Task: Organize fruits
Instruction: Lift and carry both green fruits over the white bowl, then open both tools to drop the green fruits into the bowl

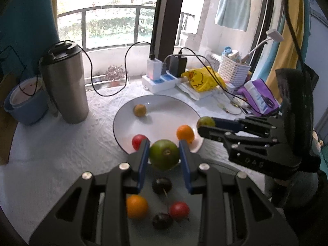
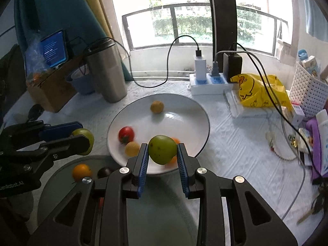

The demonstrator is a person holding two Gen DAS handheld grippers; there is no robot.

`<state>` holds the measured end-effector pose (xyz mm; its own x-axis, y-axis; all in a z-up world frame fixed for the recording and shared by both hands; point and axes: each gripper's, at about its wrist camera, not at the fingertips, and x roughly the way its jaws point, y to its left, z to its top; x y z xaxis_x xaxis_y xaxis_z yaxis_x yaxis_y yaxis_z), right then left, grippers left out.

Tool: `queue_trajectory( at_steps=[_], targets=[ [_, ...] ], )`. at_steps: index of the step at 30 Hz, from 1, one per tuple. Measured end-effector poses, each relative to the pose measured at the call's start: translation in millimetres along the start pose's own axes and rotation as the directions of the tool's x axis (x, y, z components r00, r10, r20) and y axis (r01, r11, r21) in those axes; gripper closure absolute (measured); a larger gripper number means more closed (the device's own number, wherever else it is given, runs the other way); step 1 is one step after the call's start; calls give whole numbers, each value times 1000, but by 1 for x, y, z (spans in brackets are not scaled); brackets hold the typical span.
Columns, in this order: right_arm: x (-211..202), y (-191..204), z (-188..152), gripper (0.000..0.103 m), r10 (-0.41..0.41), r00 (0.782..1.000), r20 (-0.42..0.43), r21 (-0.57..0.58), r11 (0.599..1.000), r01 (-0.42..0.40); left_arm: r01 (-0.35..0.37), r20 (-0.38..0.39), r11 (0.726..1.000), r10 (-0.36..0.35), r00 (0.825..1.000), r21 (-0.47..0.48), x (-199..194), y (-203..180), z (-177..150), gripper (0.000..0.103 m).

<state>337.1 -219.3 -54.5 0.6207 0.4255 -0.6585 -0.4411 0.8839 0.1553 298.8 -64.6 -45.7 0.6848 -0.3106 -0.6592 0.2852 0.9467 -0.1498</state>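
The left tongs (image 1: pixel 164 155) and the right tongs (image 2: pixel 163 153) were alike: black angular frames with cut-out slots, round silver screw heads along the arms, and ribbed blue pads (image 2: pixel 143 160) lining the fingers. Faint lettering marked each black housing.

A glossy round white ceramic plate (image 2: pixel 202 114) is gleaming on the crinkled white textured cloth (image 2: pixel 235 143), with a brushed stainless-steel tumbler (image 2: pixel 107 71) shining dully at ten o'clock and a perforated white plastic basket (image 2: pixel 307 88) showing matt at two o'clock.
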Motion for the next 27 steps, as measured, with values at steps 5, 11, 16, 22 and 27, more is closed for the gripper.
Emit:
queue_trajectory(
  at_steps=[5,11,16,22,27],
  targets=[
    [16,-16,12,73,-14,1000,-2,14,1000,14,-9,-11,1000,9,1000,2,20,12,11,72],
    [39,-28,23,73,-26,1000,-15,31,999,26,-21,-27,1000,20,999,-15,49,29,23,72],
    [57,-35,28,73,-25,999,-31,41,999,26,-32,-59,999,31,998,-22,76,44,32,72],
    [73,-39,25,73,-29,998,-55,54,998,32,-46,-103,998,41,994,-49,94,57,32,71],
    [73,-41,25,71,-36,998,-54,63,997,39,-56,-114,997,49,992,-57,94,60,32,70]
  ],
)
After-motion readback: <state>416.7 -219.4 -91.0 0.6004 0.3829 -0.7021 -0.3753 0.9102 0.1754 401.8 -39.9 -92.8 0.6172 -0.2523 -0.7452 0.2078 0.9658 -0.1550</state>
